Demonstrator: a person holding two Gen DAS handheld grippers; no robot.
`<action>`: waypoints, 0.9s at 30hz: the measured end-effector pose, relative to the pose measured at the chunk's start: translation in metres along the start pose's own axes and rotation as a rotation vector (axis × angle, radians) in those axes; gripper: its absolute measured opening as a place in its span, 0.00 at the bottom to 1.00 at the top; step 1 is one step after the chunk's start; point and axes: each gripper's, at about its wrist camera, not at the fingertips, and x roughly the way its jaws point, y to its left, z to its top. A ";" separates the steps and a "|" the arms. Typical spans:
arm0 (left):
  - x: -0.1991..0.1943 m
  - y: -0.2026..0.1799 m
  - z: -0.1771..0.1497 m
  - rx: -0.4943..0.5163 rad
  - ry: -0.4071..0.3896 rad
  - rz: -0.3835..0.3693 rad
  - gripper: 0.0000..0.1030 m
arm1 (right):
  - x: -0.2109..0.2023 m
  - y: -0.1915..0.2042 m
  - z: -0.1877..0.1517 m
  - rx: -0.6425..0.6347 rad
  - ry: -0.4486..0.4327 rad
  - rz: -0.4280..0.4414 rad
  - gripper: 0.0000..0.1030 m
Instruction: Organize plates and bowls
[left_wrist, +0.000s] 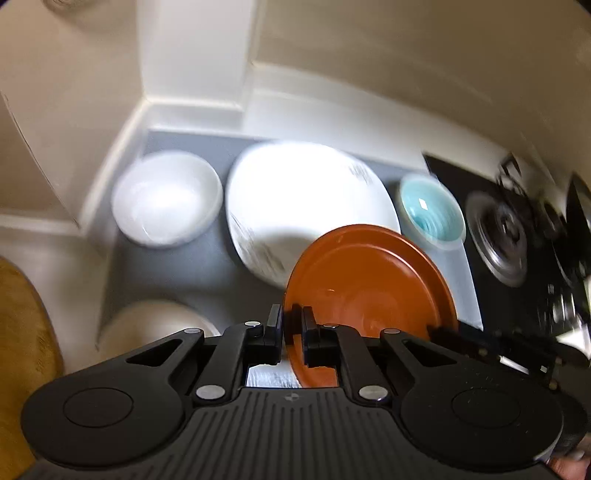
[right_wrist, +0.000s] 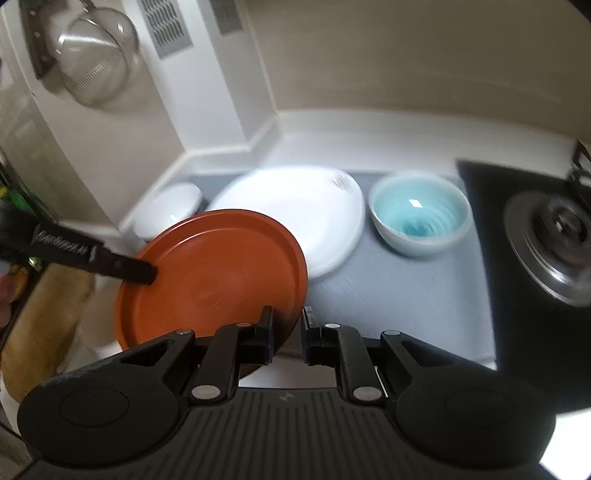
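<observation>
An orange plate (left_wrist: 369, 280) (right_wrist: 214, 277) hangs tilted above the grey mat (left_wrist: 177, 266) (right_wrist: 388, 295), carried between both grippers. My left gripper (left_wrist: 292, 314) is shut on its near-left rim; in the right wrist view one of its black fingers (right_wrist: 110, 260) lies across the plate's left side. My right gripper (right_wrist: 287, 317) is shut on the plate's right rim, and shows in the left wrist view as a black shape (left_wrist: 491, 350) behind the plate. On the mat rest a large white plate (left_wrist: 306, 192) (right_wrist: 306, 210), a white bowl (left_wrist: 166, 199) (right_wrist: 166, 214) and a teal bowl (left_wrist: 430, 214) (right_wrist: 419, 214).
A cream dish (left_wrist: 155, 321) sits at the mat's near-left corner beside a wooden board (left_wrist: 22, 332) (right_wrist: 44, 314). A black stove with a burner (left_wrist: 498, 236) (right_wrist: 554, 236) borders the mat on the right. A metal strainer (right_wrist: 96, 55) hangs on the wall, top left.
</observation>
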 end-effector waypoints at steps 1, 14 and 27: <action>-0.001 0.001 0.008 -0.005 -0.014 0.009 0.10 | 0.006 0.001 0.010 0.002 -0.007 -0.006 0.15; 0.024 0.017 0.081 -0.156 -0.137 0.055 0.10 | 0.058 0.002 0.095 0.041 -0.108 -0.033 0.11; 0.116 0.028 0.080 -0.183 -0.047 0.041 0.06 | 0.134 -0.033 0.085 0.049 0.021 -0.084 0.10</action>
